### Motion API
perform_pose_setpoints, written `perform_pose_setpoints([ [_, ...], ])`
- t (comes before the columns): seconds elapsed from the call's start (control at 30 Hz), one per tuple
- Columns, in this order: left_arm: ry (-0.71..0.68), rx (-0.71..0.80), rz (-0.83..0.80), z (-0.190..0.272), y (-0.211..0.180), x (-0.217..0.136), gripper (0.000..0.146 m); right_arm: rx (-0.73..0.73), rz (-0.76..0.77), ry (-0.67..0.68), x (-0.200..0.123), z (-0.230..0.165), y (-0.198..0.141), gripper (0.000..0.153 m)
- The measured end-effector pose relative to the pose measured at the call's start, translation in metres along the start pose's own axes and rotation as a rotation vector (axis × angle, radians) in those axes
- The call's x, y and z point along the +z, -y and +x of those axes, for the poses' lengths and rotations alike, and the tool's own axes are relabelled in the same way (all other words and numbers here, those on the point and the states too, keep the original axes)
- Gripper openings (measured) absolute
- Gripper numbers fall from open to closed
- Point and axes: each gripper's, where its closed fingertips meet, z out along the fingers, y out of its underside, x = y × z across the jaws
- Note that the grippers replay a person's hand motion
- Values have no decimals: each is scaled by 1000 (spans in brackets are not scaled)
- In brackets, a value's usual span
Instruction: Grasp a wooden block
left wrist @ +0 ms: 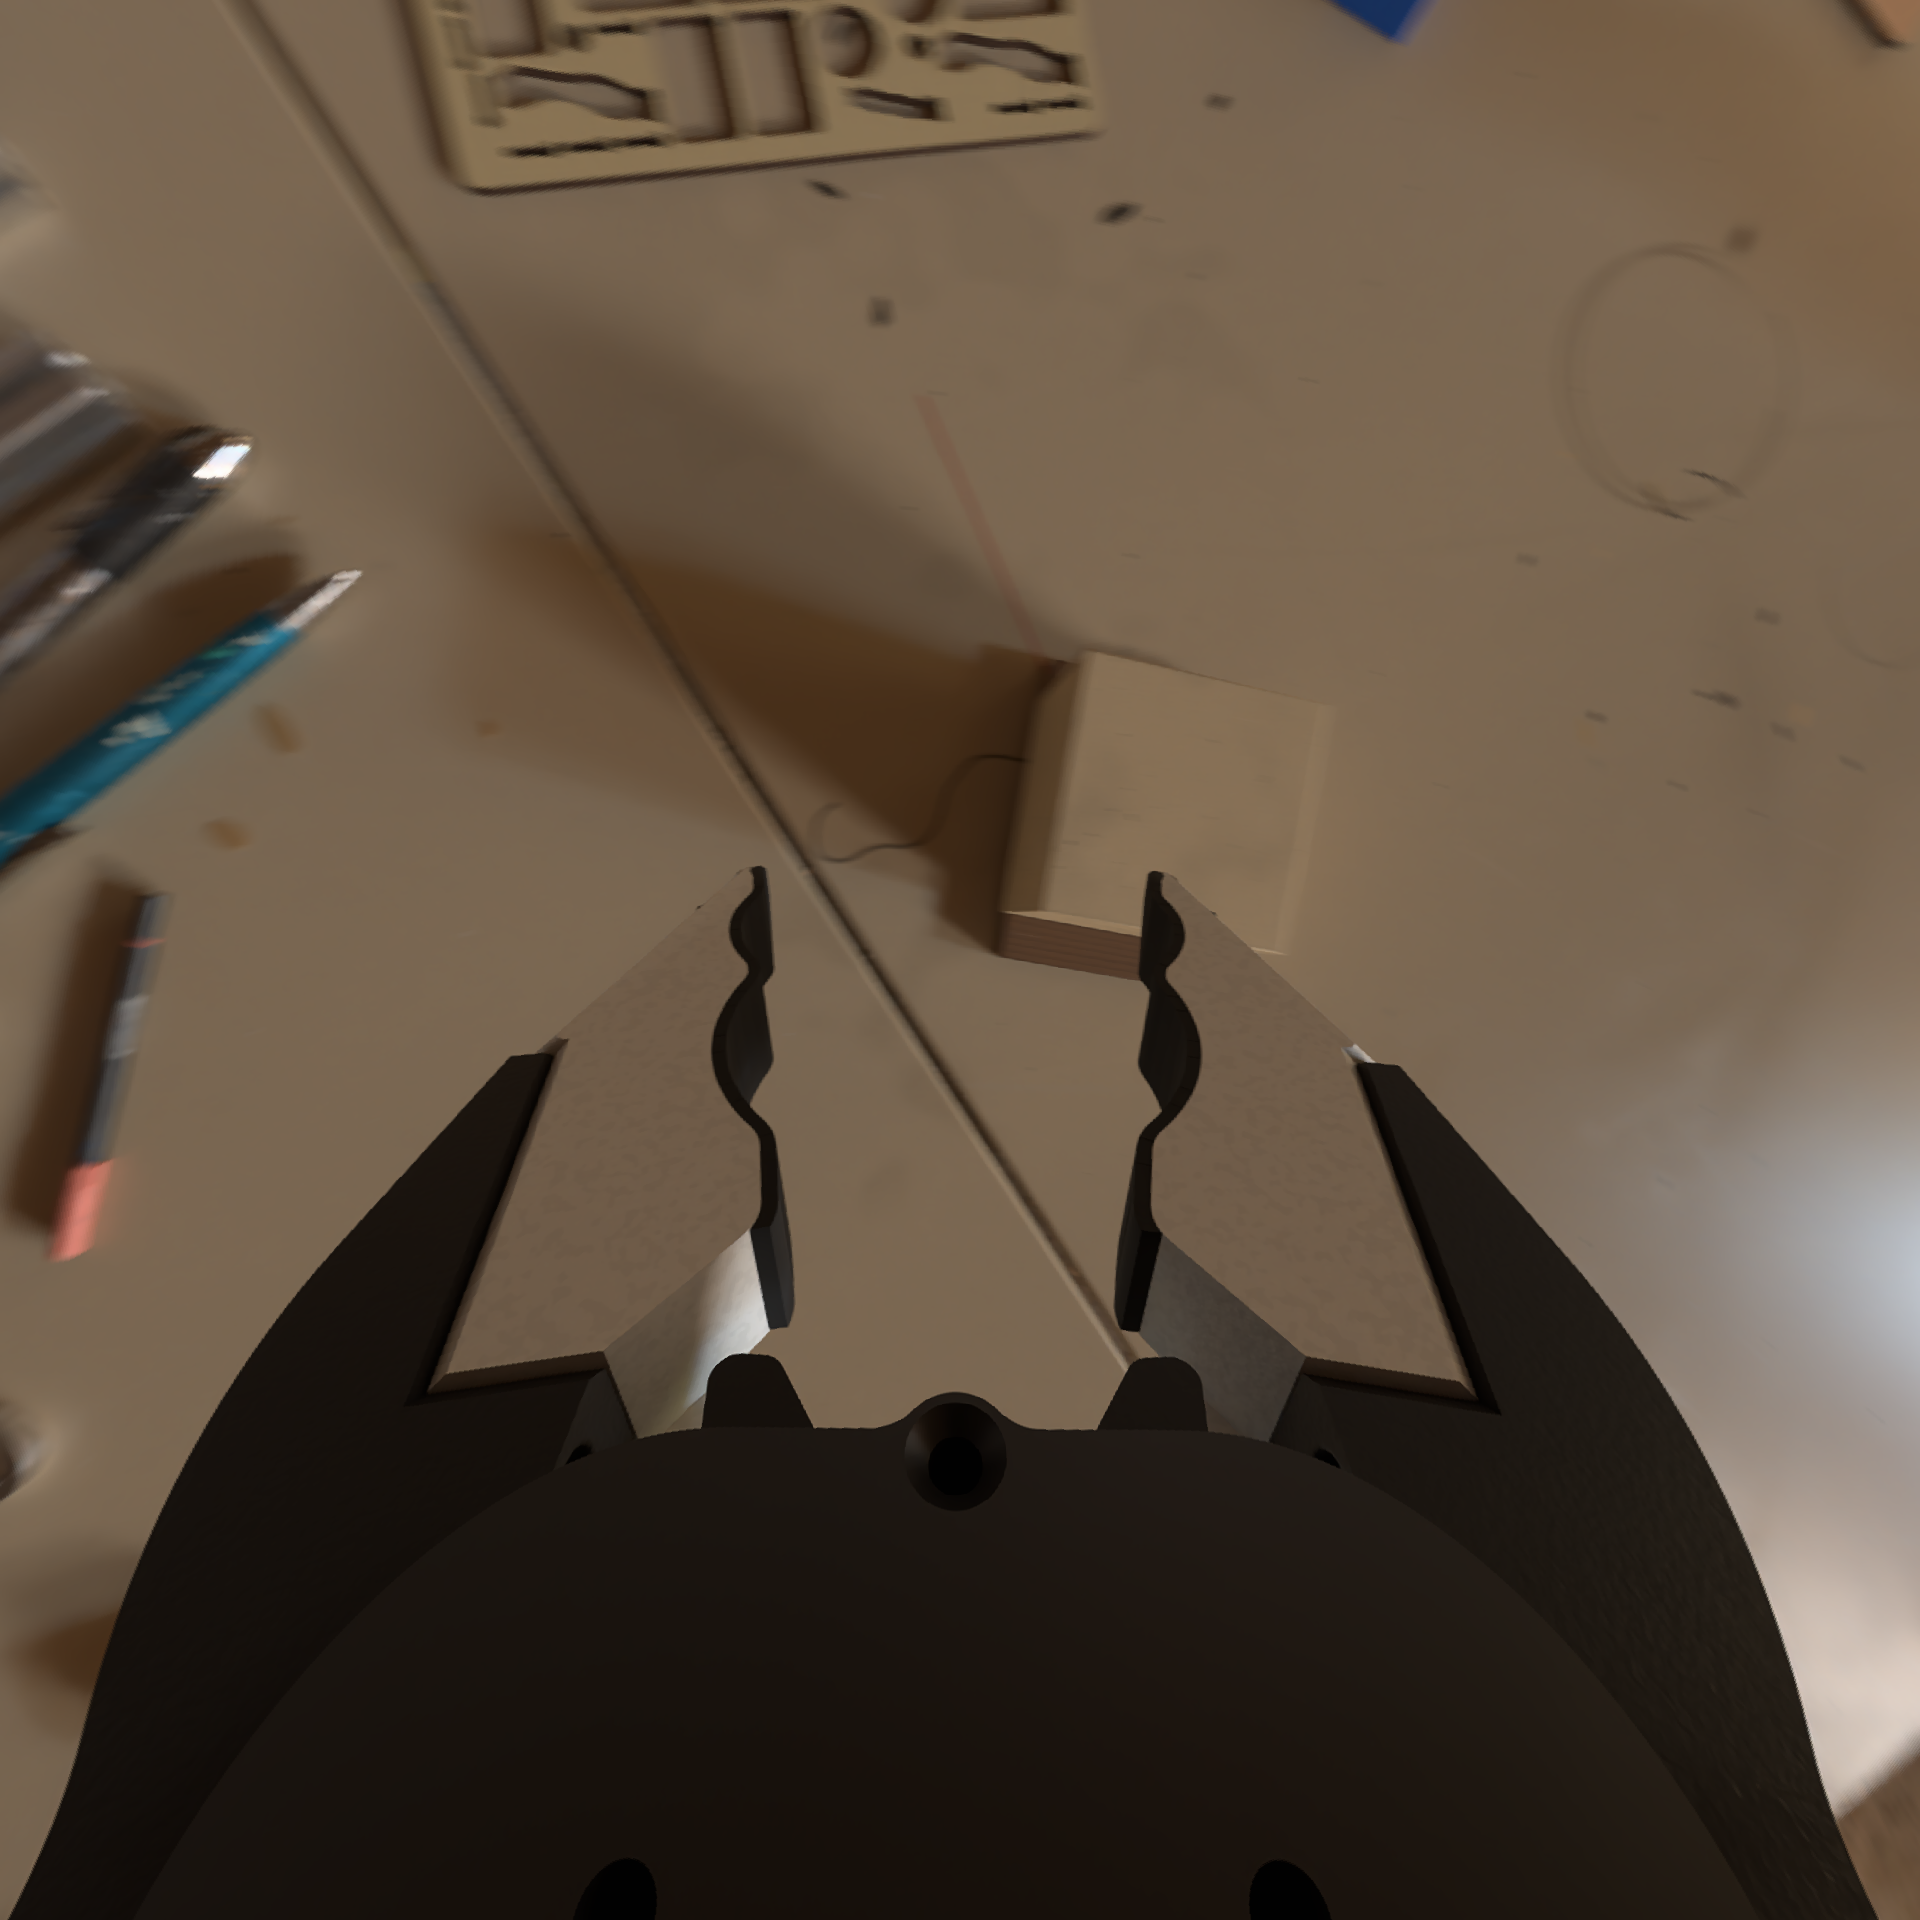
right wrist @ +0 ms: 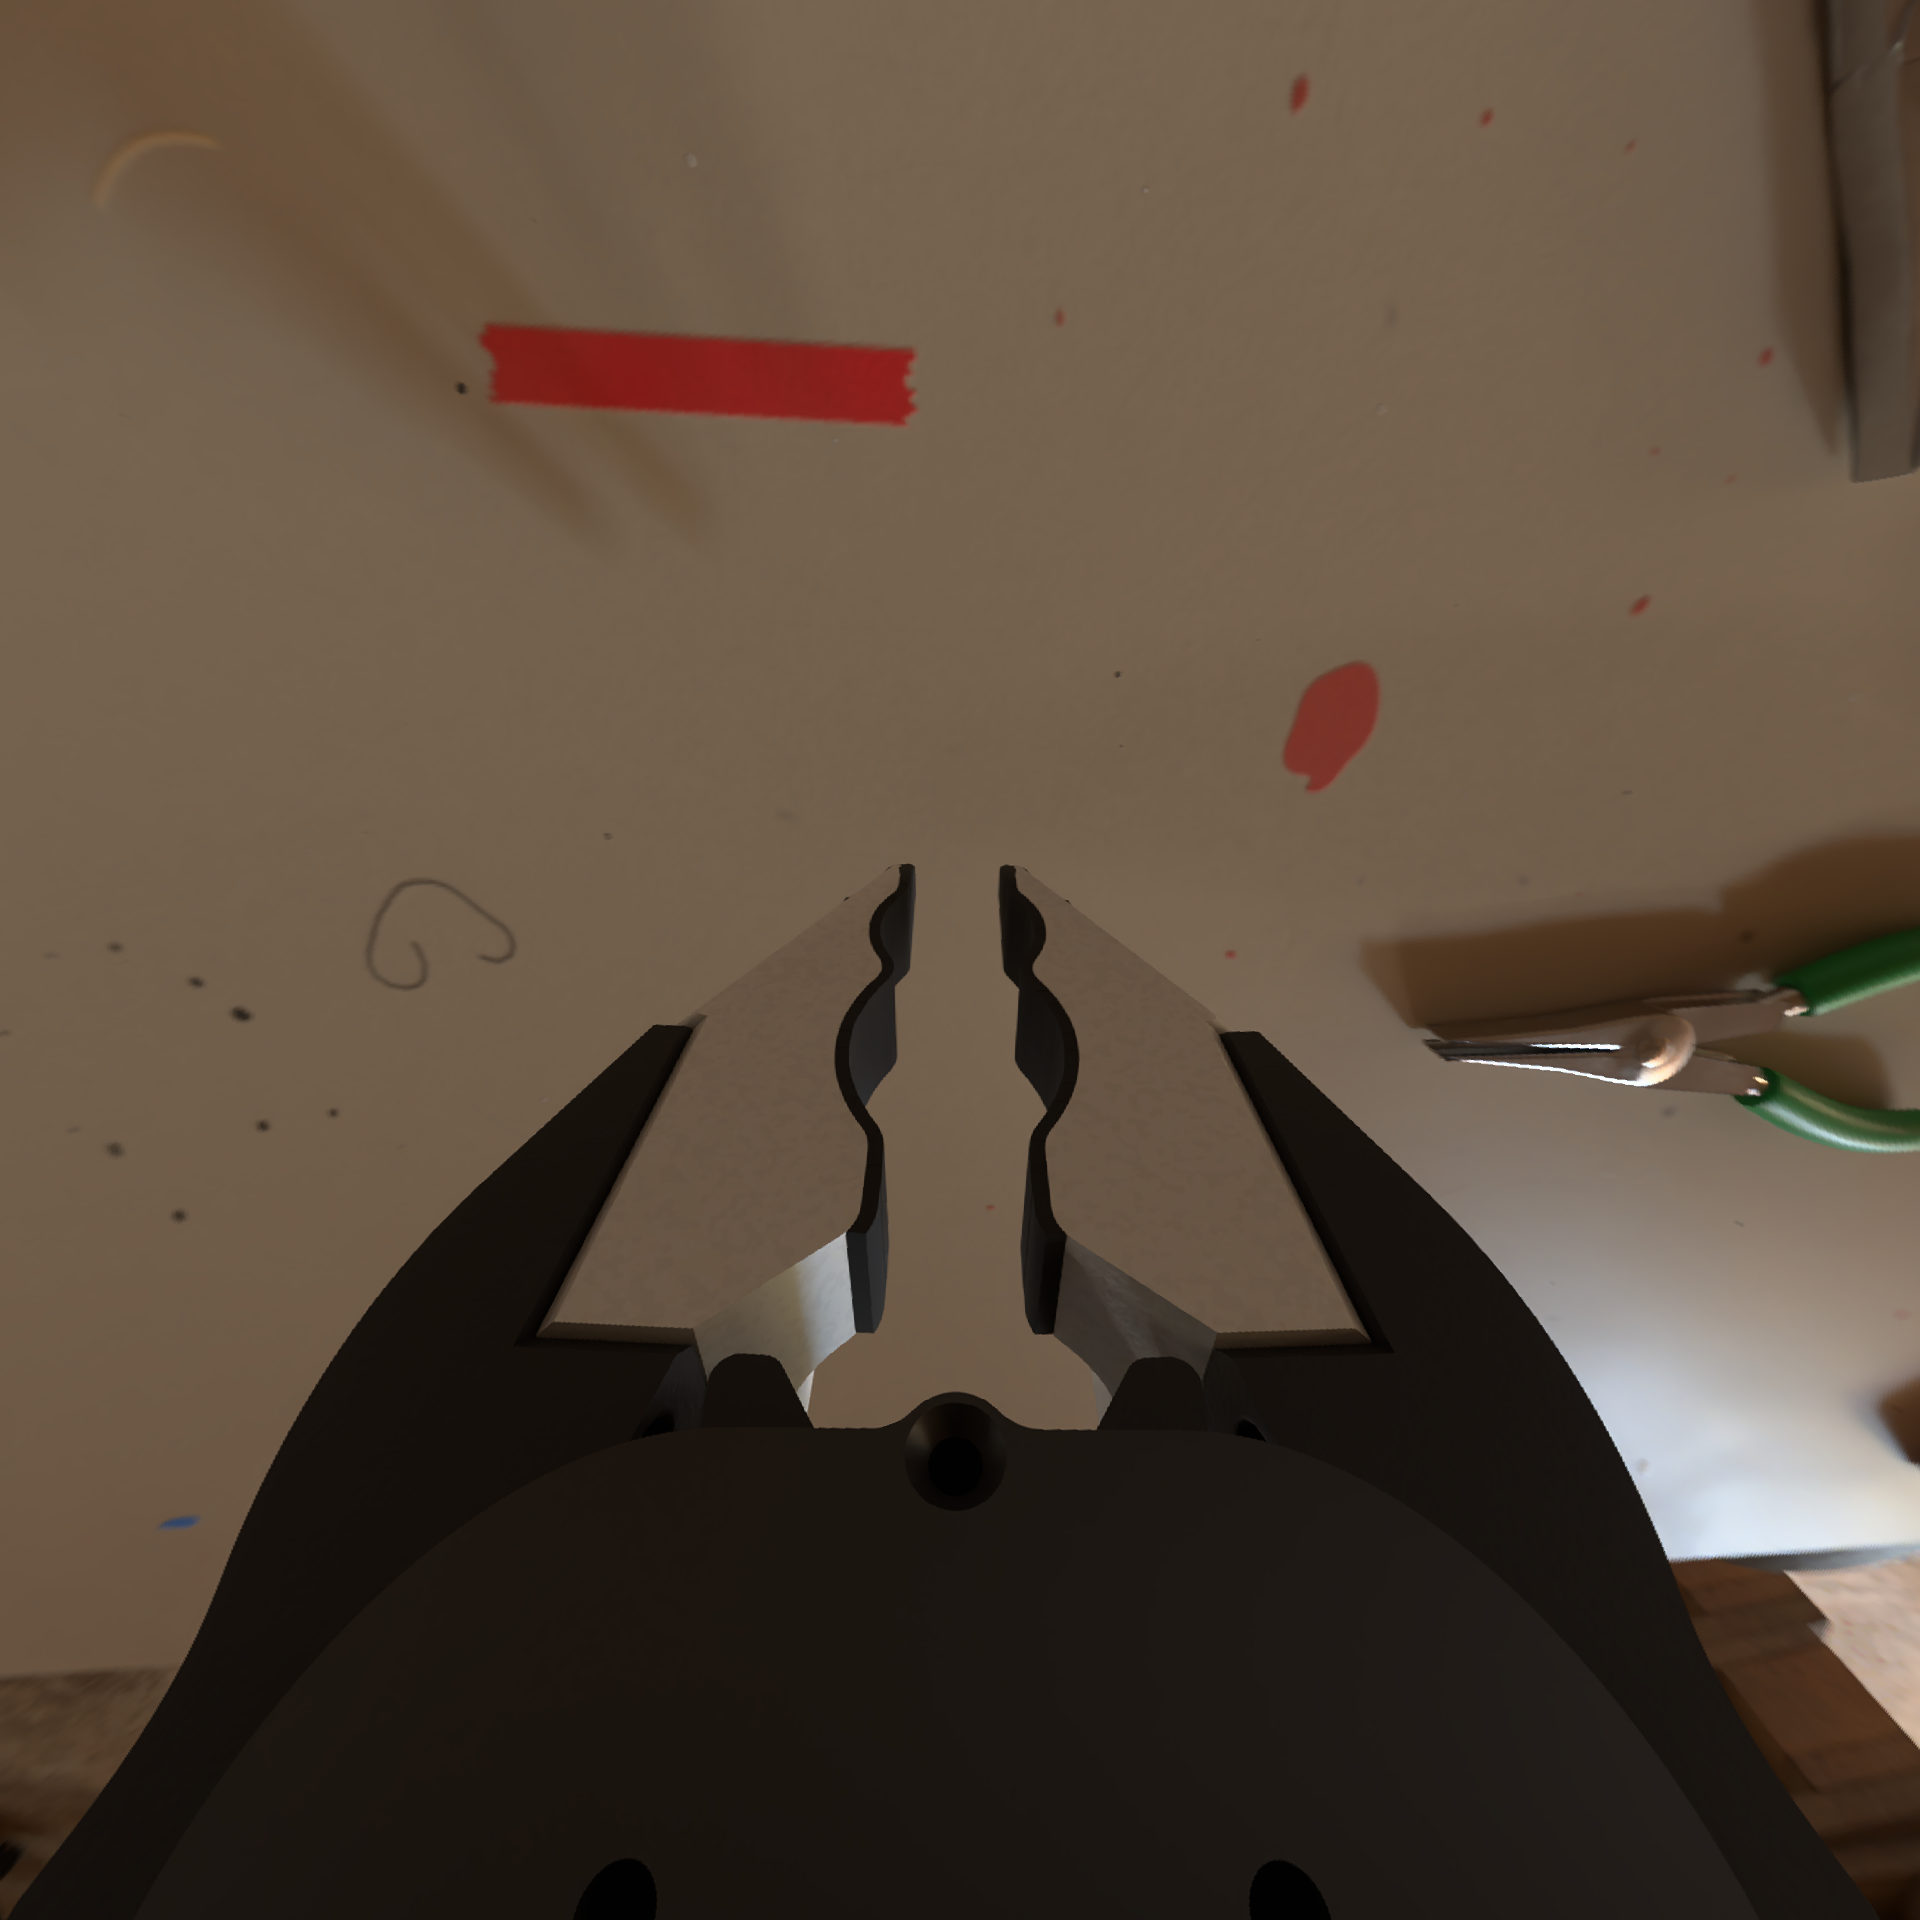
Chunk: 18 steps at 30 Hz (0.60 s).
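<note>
A pale wooden block (left wrist: 1174,800) lies flat on the beige table in the left wrist view, just ahead of and to the right of centre. My left gripper (left wrist: 956,883) is open wide and empty, above the table. Its right fingertip (left wrist: 1169,914) overlaps the block's near edge in the picture; the block is not between the jaws. My right gripper (right wrist: 956,878) is empty, its jaws nearly together with a thin gap, over bare table. The block does not show in the right wrist view.
In the left wrist view, pens and knives (left wrist: 156,707) and a pencil (left wrist: 120,1060) lie at left, a cut-out wooden sheet (left wrist: 769,83) at the top, and a table seam (left wrist: 623,582) runs diagonally. In the right wrist view there are red tape (right wrist: 696,387), green-handled pliers (right wrist: 1683,1044) and a grey object (right wrist: 1870,239).
</note>
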Motion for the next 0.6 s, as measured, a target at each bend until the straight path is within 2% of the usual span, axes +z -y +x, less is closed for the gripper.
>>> perform_pose_setpoints([
  [0.07, -65, 31, -35, 24, -1, 5, 82, -16, -5, -67, 0, 4, 0, 22],
  [0.13, -75, 67, -74, 41, 1, 19, 91, -31, -18, -166, -1, 11, 1, 35],
  [0.23, -113, 63, -139, 61, 1, 46, 96, -50, 23, -289, -15, 19, 10, 51],
  [0.4, 46, 79, -265, 51, -9, 83, 98, -31, 217, -506, -80, 26, 40, 55],
  [0.5, 90, 64, -338, 47, -16, 92, 111, -16, 393, -539, -126, 10, 62, 54],
  [0.6, 77, 50, -408, 44, -26, 99, 124, -9, 638, -436, -168, -28, 87, 55],
])
